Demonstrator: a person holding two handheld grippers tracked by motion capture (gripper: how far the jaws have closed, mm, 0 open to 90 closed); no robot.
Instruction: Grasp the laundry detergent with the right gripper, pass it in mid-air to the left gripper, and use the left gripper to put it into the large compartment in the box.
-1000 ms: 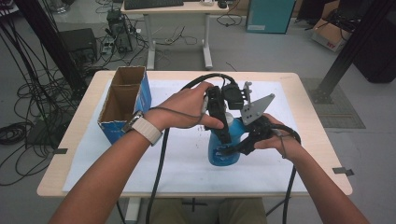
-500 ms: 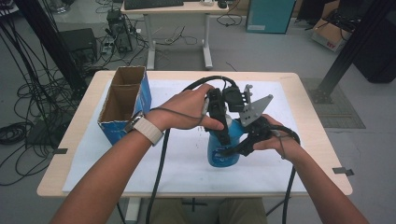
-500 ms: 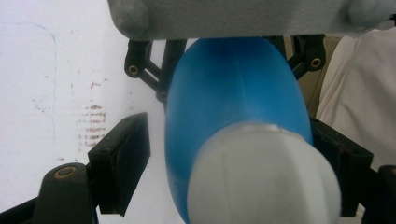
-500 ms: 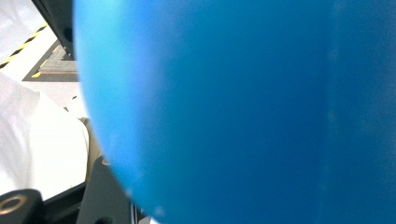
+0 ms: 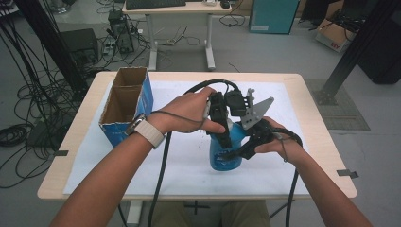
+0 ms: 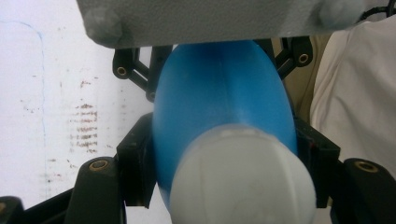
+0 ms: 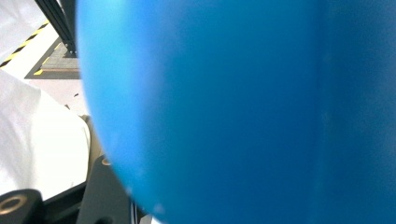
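Blue bottle (image 5: 226,153) stands upright on white sheet (image 5: 189,165) near table's front middle, left gripper (image 5: 222,130) having just closed its jaws onto the white-capped neck from above, right gripper (image 5: 248,144) clamped on the body.

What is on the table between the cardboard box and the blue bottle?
Seen from the high view, the person's left hand reaches across the white sheet between the cardboard box and the blue bottle.
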